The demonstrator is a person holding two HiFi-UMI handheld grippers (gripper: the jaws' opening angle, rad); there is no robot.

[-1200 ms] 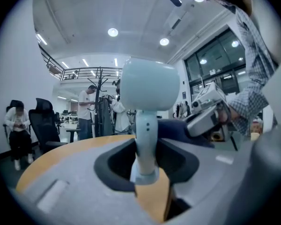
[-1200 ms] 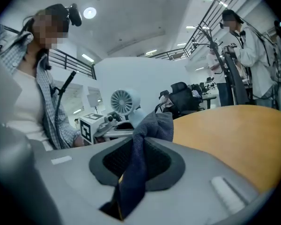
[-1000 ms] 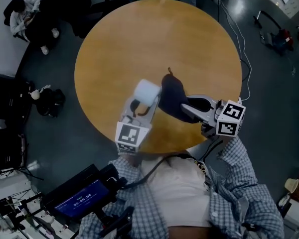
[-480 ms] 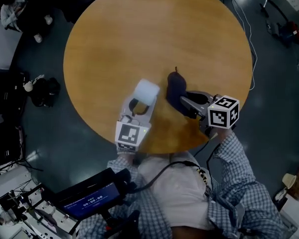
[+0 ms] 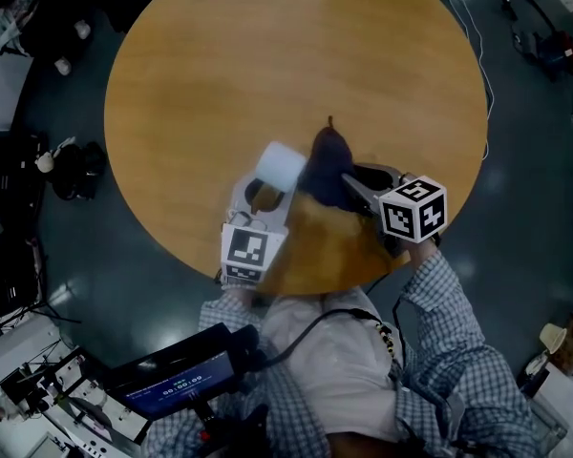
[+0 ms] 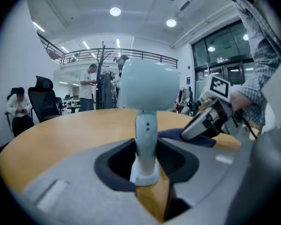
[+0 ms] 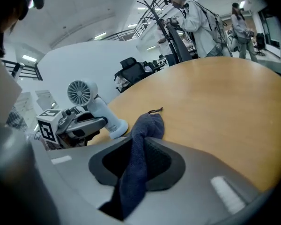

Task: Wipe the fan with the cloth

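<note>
A small white fan (image 5: 280, 167) stands upright near the front edge of the round wooden table (image 5: 267, 46). My left gripper (image 5: 265, 197) is shut on its stem (image 6: 145, 139), with the base low between the jaws. A dark blue cloth (image 5: 325, 165) lies bunched on the table just right of the fan's head. My right gripper (image 5: 349, 184) has it pinched between its jaws, which are opening slightly. In the right gripper view the cloth (image 7: 140, 139) runs up through the jaws, and the fan (image 7: 86, 95) stands to the left.
The table's front edge runs just below both grippers. A device with a blue screen (image 5: 162, 380) hangs by the person's waist. Cables (image 5: 477, 55) trail on the floor at the right. A seated person (image 5: 10, 12) and bags (image 5: 76, 175) are left of the table.
Both grippers have come down toward the table. The cloth has moved left and now lies close beside the fan's head. The fan stays held upright.
</note>
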